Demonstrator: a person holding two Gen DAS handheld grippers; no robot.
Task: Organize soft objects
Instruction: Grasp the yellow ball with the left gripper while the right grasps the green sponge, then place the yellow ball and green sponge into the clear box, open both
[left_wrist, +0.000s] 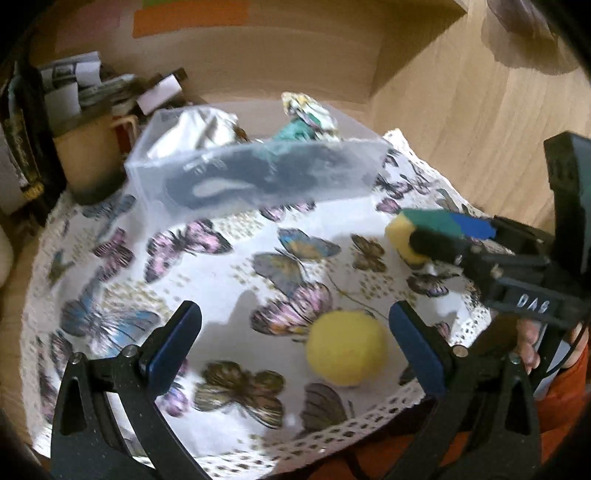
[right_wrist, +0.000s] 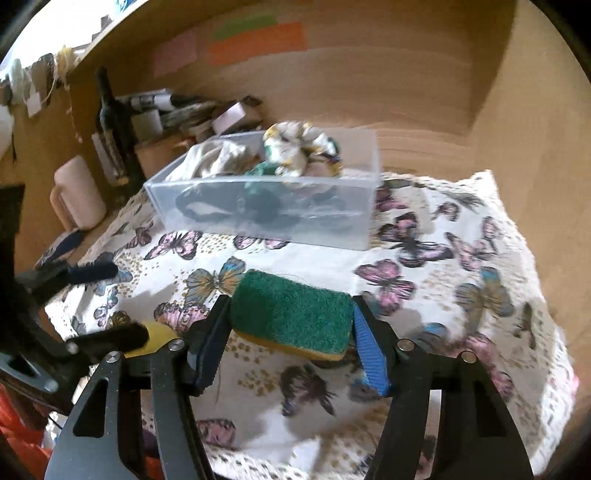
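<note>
My right gripper (right_wrist: 290, 317) is shut on a green-topped yellow sponge (right_wrist: 291, 314) and holds it above the butterfly cloth; it also shows in the left wrist view (left_wrist: 424, 236). My left gripper (left_wrist: 295, 325) is open and empty, with a yellow soft ball (left_wrist: 347, 349) on the cloth between its fingers, closer to the right one. A clear plastic bin (left_wrist: 255, 173) stands at the back of the cloth and holds a white cloth, a dark item and a patterned scrunchie (right_wrist: 299, 147).
The butterfly tablecloth (left_wrist: 221, 273) covers the table, with a lace edge at the front. A mug (right_wrist: 77, 195), a dark bottle (right_wrist: 110, 110) and stacked papers stand at the back left. Wooden walls close in the back and right.
</note>
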